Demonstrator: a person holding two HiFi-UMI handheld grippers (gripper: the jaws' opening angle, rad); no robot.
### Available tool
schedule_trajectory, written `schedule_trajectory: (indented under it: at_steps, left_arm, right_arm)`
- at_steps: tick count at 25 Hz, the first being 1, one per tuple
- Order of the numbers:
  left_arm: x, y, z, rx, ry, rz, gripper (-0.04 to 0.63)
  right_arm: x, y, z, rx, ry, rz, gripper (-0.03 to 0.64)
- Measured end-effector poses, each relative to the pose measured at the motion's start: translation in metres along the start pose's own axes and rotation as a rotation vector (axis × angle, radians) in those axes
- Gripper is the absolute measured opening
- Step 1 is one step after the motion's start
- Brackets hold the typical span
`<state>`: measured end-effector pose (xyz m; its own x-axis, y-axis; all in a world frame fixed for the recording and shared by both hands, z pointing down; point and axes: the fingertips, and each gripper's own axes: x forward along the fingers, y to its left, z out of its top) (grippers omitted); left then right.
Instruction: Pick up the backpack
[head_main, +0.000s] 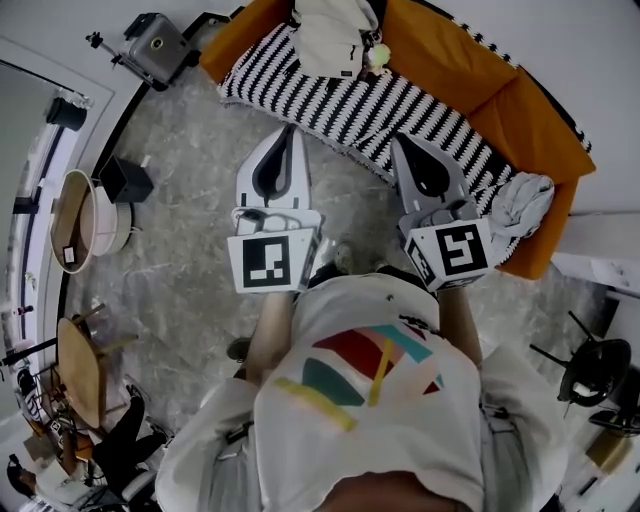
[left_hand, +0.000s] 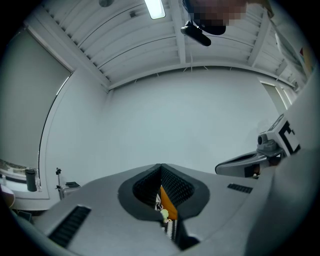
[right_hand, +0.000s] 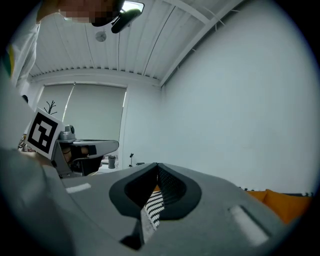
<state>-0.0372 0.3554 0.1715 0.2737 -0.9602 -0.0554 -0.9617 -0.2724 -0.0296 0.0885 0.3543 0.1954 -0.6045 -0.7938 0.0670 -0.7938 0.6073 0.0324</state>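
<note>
The left gripper (head_main: 289, 131) had its jaws pressed together with nothing between them; its own view showed the ribbed pads meeting along one line, with only a sliver of orange and stripes visible through the gap below. The right gripper (head_main: 399, 141) was likewise closed and empty. The person held both level, side by side and a little apart, pointing toward an orange sofa (head_main: 455, 60).

Each gripper carried a marker cube bearing black-and-white square patterns, the left cube (head_main: 272, 262) and the right cube (head_main: 452, 252). These were coded blocks rather than letters.

The backpack (head_main: 326, 38), cream-coloured, sat on the sofa at the far end from the person. It rested on a black-and-white striped blanket (head_main: 340, 100) that covered the seat. A small yellow-green charm (head_main: 378, 56) hung at its right side. The backpack lay well apart from both grippers, beyond their tips.

A crumpled grey cloth (head_main: 522, 202) lay on the sofa near the right gripper. The person wore a white T-shirt (head_main: 370, 420) with a coloured graphic, any lettering on it too distorted to read. A round side table (head_main: 85, 215) stood on the marble floor (head_main: 190, 290) to the left, carrying a white tag too small to read.
</note>
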Motion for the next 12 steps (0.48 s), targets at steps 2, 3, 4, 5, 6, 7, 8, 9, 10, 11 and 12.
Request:
schedule_trajectory:
  at_steps: [2,3,4,5,6,7,8,9,10,11,12]
  left_arm:
    - [-0.002,0.006,0.0,0.001,0.0,-0.008,0.015]
    - [-0.003,0.009,0.0,-0.002,-0.001,-0.011,0.014]
    - [-0.003,0.012,0.0,-0.006,-0.002,-0.011,0.014]
    - [-0.004,0.015,0.0,-0.01,-0.001,-0.007,0.014]
    - [-0.004,0.019,-0.001,-0.014,0.004,0.004,0.014]
    - [-0.003,0.023,-0.001,-0.018,0.01,0.018,0.014]
    - [-0.002,0.026,-0.001,-0.02,0.012,0.029,0.014]
    - [0.0,0.029,0.0,-0.021,0.003,0.033,0.014]
    - [0.003,0.031,0.003,-0.023,-0.016,0.031,0.014]
    - [0.007,0.032,0.006,-0.025,-0.038,0.026,0.014]
    - [0.011,0.035,0.008,-0.027,-0.052,0.021,0.014]
  right_arm:
    - [0.002,0.005,0.003,-0.002,-0.006,-0.009,0.005]
    - [0.003,0.007,0.004,-0.001,-0.011,-0.015,0.005]
    - [0.004,0.008,0.004,0.004,-0.014,-0.02,0.005]
    - [0.005,0.009,0.004,0.01,-0.016,-0.025,0.005]
    - [0.005,0.01,0.004,0.016,-0.017,-0.028,0.005]
    - [0.005,0.011,0.004,0.018,-0.018,-0.029,0.005]
    - [0.004,0.011,0.003,0.018,-0.018,-0.033,0.005]
    - [0.003,0.01,0.004,0.016,-0.02,-0.038,0.005]
    - [0.002,0.009,0.005,0.014,-0.023,-0.047,0.005]
    - [0.001,0.006,0.007,0.012,-0.028,-0.056,0.005]
    - [0.001,0.004,0.009,0.011,-0.033,-0.065,0.005]
